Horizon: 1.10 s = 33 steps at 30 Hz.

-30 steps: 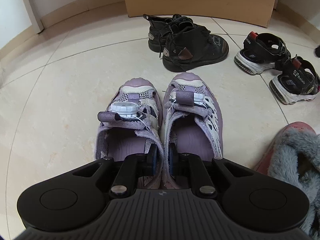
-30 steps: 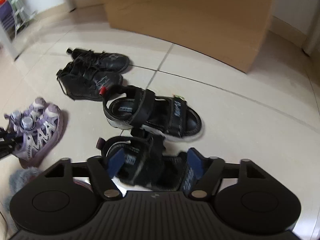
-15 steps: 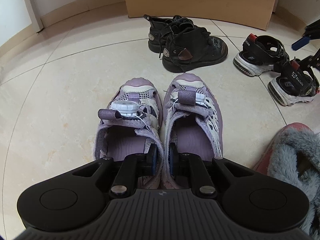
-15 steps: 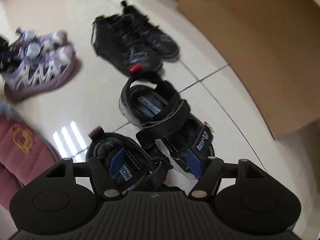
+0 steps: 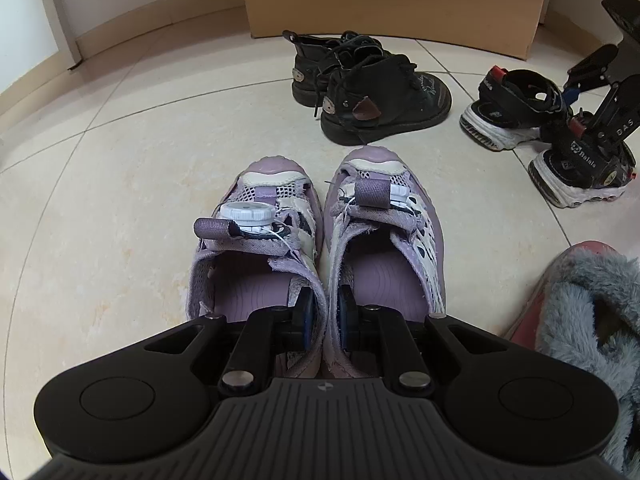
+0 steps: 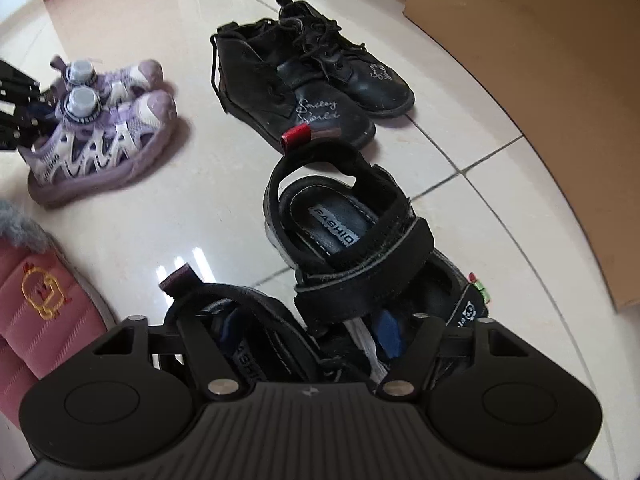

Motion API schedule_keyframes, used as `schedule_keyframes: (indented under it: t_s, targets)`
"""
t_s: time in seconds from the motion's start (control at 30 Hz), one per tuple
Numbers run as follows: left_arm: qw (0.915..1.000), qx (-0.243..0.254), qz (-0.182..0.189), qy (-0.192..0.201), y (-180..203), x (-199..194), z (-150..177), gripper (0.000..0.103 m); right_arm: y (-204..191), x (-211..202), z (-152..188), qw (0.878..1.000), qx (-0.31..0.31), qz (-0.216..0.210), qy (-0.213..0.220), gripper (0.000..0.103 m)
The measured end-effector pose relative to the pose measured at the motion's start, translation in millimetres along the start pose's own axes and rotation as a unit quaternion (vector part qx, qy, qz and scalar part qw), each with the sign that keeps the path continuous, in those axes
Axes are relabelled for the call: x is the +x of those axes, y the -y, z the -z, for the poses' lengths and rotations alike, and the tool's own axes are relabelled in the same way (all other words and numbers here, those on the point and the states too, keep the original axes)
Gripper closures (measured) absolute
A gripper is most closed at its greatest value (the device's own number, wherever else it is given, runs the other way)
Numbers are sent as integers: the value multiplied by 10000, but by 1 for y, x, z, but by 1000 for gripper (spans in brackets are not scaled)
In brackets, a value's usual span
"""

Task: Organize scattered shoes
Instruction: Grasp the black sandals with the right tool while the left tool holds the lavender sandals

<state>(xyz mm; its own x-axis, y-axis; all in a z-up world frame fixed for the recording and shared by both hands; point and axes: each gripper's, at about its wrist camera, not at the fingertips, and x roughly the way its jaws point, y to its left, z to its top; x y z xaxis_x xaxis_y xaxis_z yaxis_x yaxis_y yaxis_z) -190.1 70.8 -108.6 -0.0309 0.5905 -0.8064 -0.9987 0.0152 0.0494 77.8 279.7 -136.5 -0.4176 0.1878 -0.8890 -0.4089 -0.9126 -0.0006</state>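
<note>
Left gripper (image 5: 325,314) pinches both purple sneakers' (image 5: 316,240) soft inner collars together, while right gripper (image 6: 308,334) is closing across the light, floppy-strapped black sandals' (image 6: 348,232) adjoining sides.

Purple sneakers (image 5: 320,248), black boots (image 5: 368,96), black sandals (image 6: 352,232), paired.

Boots (image 5: 368,92) behind sneakers (image 5: 320,240), sandals (image 5: 552,132) right.
</note>
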Motion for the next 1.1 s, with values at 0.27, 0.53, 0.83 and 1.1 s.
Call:
schedule_keyframes:
  t_s: [0.27,0.53,0.83,1.1]
  targets:
    - [9999,131,77,77,2,-3,2,90,-11,-8,4,9996,-262,-55,-83,86]
    - [9986,400,322,119,25,0,-3,90,-19,-29,37,9984,-443,-19,-359,88]
    - [9970,652,393,139,38,12,-14,92,-18,-64,39,9997,-104,48,-232,42]
    - [9971,586,374,310,39,9,-16,93,-4,-86,17,9984,542,177,7,42]
